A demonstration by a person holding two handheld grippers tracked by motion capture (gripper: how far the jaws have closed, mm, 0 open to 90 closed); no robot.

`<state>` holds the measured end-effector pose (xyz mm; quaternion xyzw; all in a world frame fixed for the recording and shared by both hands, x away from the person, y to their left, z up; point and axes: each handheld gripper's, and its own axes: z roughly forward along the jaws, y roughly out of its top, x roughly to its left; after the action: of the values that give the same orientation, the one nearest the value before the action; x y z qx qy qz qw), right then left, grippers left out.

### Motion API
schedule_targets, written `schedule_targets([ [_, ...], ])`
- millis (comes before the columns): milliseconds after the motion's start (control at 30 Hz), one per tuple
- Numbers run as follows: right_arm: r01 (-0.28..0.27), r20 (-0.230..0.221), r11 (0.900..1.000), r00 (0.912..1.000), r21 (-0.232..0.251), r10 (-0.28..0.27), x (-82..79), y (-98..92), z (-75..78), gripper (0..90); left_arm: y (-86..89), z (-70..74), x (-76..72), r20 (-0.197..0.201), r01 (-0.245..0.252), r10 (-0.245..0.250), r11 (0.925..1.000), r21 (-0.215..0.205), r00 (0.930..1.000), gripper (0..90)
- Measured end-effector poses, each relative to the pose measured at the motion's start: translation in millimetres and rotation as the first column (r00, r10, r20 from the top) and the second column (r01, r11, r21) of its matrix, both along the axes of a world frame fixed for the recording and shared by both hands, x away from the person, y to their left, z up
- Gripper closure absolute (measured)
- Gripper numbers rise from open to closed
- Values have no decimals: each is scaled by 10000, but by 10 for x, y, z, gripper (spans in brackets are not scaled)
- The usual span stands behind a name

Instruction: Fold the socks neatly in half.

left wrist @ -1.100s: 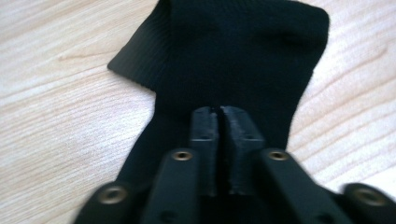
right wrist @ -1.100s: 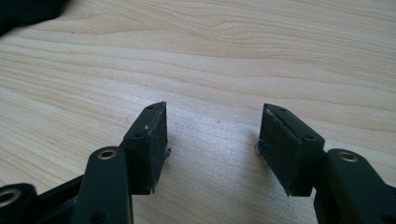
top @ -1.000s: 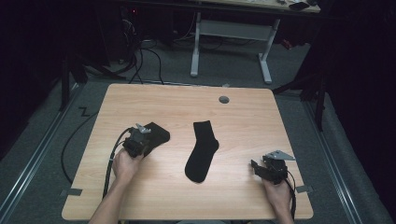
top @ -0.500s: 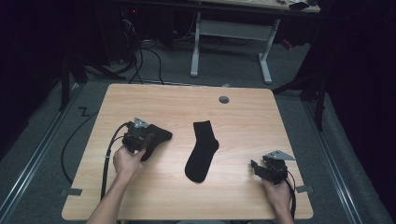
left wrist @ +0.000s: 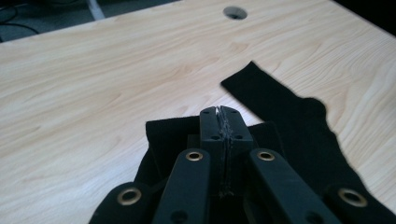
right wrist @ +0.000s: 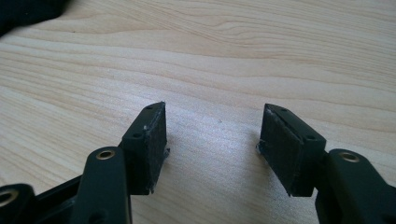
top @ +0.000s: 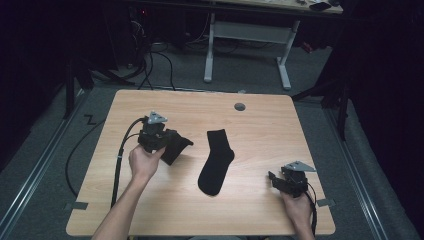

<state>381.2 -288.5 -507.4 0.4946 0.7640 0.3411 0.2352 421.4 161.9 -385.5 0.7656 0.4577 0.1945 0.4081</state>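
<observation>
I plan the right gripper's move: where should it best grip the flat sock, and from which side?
Probably the toe end of the flat sock, nearest the open right gripper. Come from the right, low over the table: the sock lies flat, so pinch its edge.

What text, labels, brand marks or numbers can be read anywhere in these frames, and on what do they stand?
None can be read.
Two black socks, held sock and flat sock: plain, no mark.
Left gripper and right gripper: no lettering on the jaws.
Table: bare wood grain, no sticker.
Items on the far desk: too small and dark to read.
</observation>
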Motion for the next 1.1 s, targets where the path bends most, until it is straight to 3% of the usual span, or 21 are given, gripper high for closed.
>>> schedule_targets([
  [233,1,-3,10000,10000,3,-1,0,0,0,414,-199,131,101,241,166,-164,9998,-106,9996,891],
  [533,-2,-5,10000,10000,4,2,1,0,0,414,-464,221,363,187,339,-334,9991,-238,9993,891],
  [833,-15,-1,10000,10000,2,15,-1,3,0,414,-694,359,611,288,348,-327,9966,-742,9990,891],
  [1100,-13,-3,10000,10000,3,13,-2,4,0,414,-960,429,748,524,494,-449,9949,-877,9976,891],
])
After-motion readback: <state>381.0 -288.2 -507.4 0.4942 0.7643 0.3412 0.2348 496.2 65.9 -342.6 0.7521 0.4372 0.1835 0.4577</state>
